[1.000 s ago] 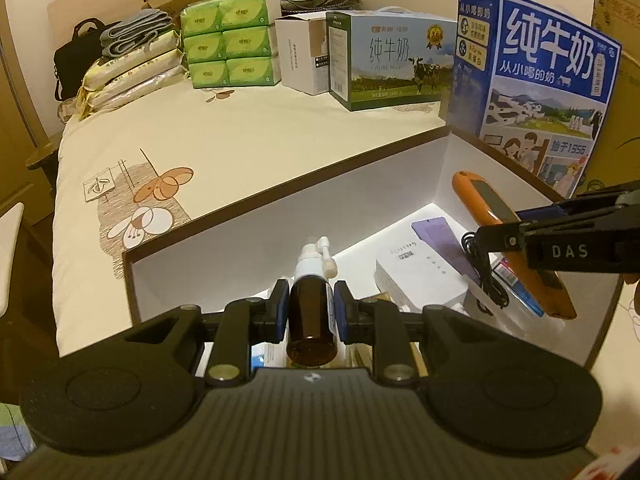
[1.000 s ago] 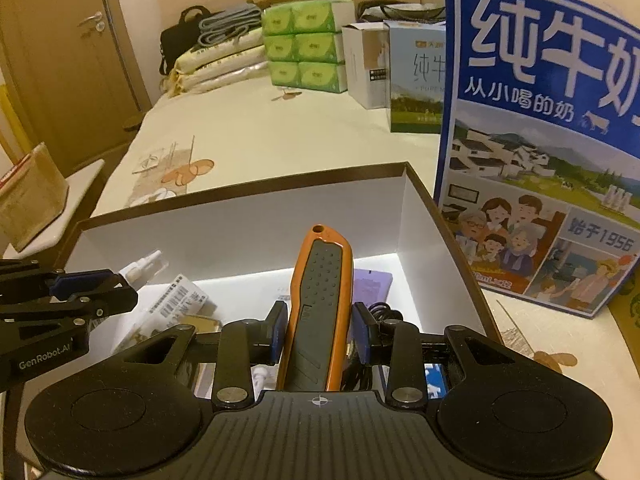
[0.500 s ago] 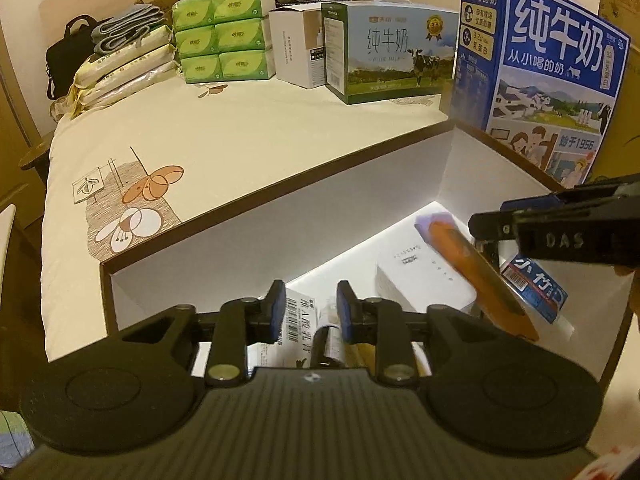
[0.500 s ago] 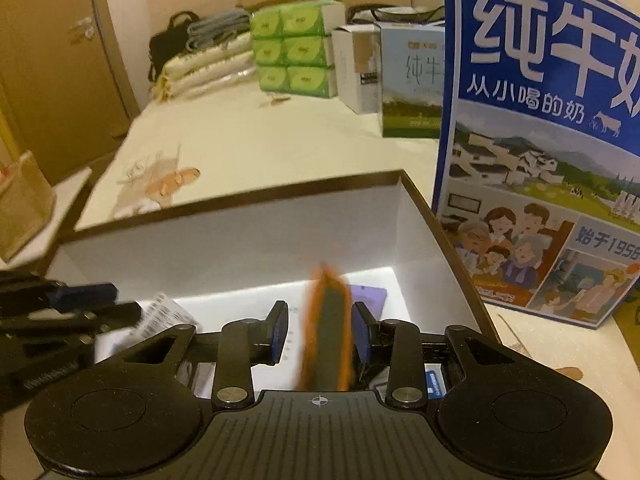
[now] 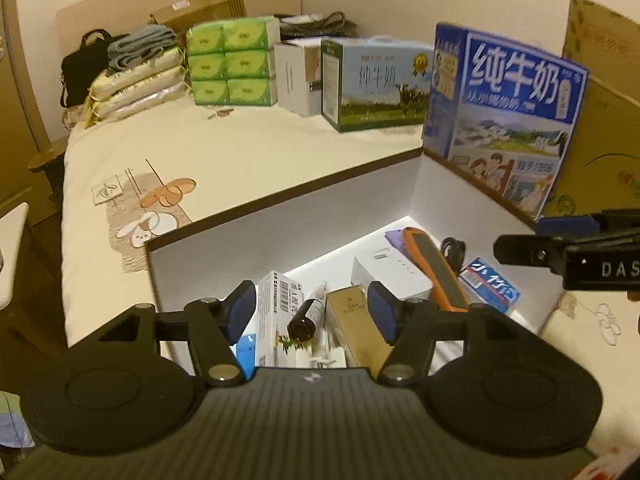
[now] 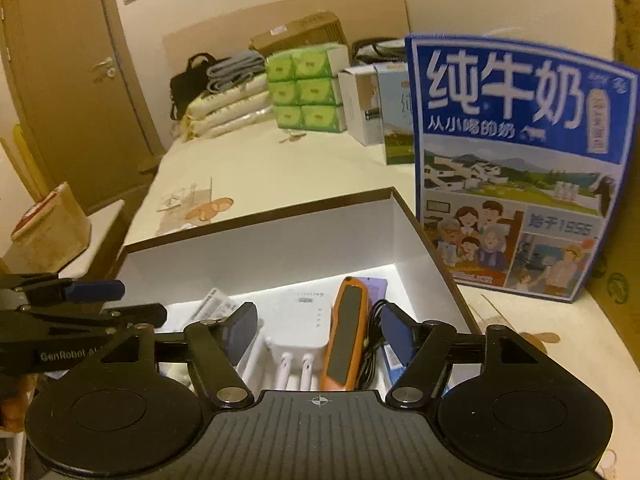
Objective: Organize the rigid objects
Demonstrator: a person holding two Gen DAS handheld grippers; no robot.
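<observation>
Both my tongs, left gripper (image 5: 311, 311) and right gripper (image 6: 318, 330), are opening empty above the box (image 6: 256, 236), the orange utility knife (image 6: 346, 336) lying lengthwise under the right.

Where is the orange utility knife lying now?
The orange utility knife lies inside the white box, between the white router and a black cable.
</observation>
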